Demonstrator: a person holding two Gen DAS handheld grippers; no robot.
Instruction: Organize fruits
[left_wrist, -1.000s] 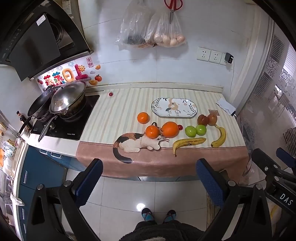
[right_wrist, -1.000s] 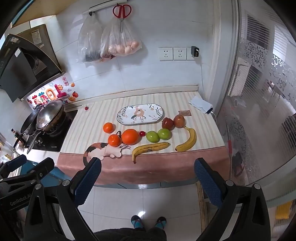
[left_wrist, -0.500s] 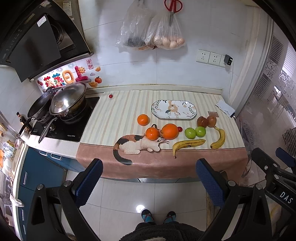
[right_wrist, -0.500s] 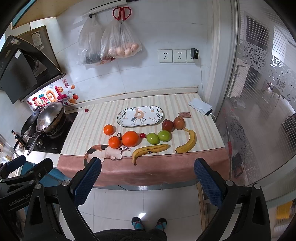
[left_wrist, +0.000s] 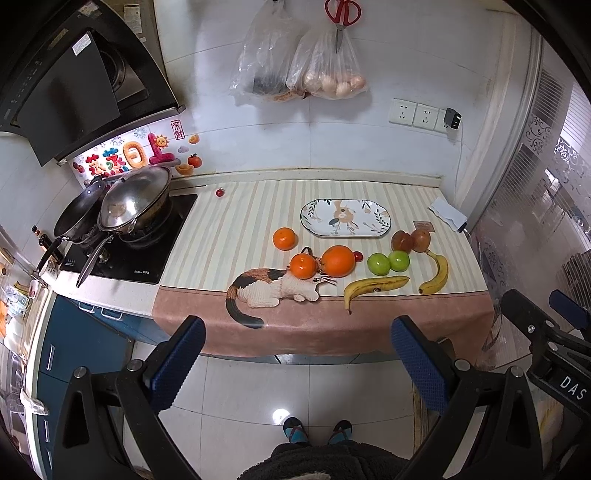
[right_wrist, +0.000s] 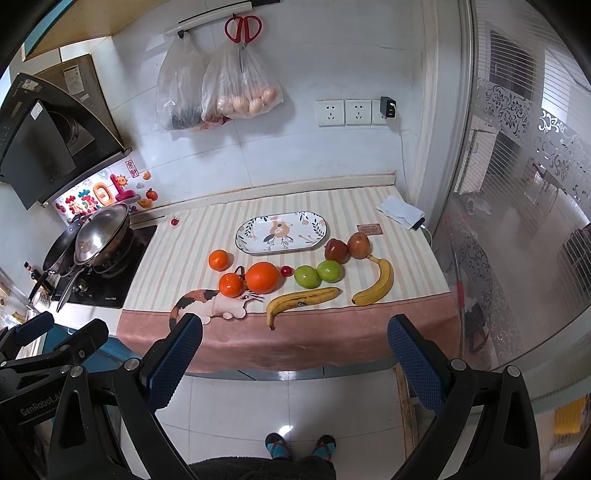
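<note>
1. The left claw (left_wrist: 297, 356) hung spread wide and empty above the floor, well short of the worktop (left_wrist: 317, 328).
2. The right claw (right_wrist: 295, 356) was likewise spread wide, gripping nothing, back from the worktop's front edge.
3. An oval patterned plate (right_wrist: 317, 236) lay bare toward the rear of the striped cloth.
4. Three oranges sat left of centre: a small orange (right_wrist: 218, 259) on its own, a second small orange (right_wrist: 231, 284) touching the large orange (right_wrist: 262, 277).
5. A tiny red fruit (right_wrist: 286, 271) lay between the large orange and two green apples (right_wrist: 318, 274), which sat side by side.
6. Two red apples (right_wrist: 347, 248) rested just behind the green pair, near the plate's right end.
7. One banana (right_wrist: 301, 298) lay along the front, and a second banana (right_wrist: 376, 286) curved at the right.
8. A lidded pan (left_wrist: 133, 201) stood on the stove at far left.
</note>
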